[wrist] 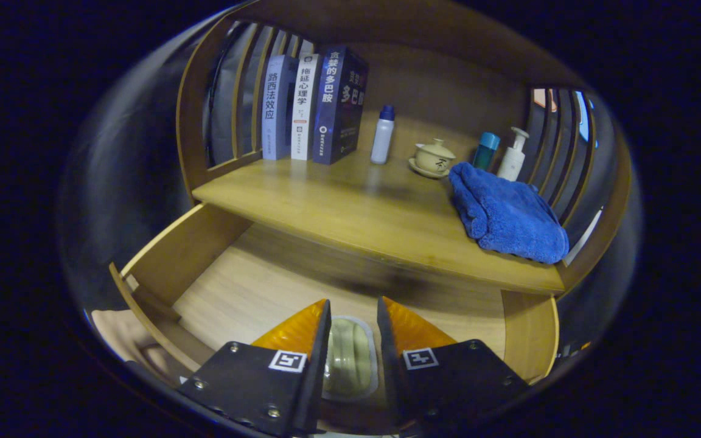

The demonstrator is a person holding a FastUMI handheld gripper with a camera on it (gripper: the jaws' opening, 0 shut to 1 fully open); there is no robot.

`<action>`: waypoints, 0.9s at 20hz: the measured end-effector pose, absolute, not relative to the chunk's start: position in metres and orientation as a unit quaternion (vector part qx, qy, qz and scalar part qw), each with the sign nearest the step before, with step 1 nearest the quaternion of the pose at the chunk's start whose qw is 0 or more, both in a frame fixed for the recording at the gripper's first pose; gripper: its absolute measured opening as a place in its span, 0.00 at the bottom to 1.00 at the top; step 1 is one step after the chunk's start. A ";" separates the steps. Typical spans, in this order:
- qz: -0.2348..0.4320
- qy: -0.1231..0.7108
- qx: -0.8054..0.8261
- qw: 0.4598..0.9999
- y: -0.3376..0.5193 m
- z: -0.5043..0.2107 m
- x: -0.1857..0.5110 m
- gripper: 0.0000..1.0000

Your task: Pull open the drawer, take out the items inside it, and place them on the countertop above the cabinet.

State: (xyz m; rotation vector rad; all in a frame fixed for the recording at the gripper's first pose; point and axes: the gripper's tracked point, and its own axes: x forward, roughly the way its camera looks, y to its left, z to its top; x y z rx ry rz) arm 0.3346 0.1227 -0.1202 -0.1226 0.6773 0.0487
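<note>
Gripper view is showing the gripper [353, 347] closing narrowly around a pale packet [348, 356] in the open drawer [223, 286]; lifting straight, then clearing the countertop [356, 213] edge, seems wise.

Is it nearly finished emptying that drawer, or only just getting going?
Partway. The drawer is already pulled open. The gripper has a pale lidded container between its fingers, over the drawer. Left: setting it on the countertop, near the blue towel.
</note>
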 end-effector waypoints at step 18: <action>0.035 0.397 -0.053 0.916 0.120 -0.156 0.328 0.43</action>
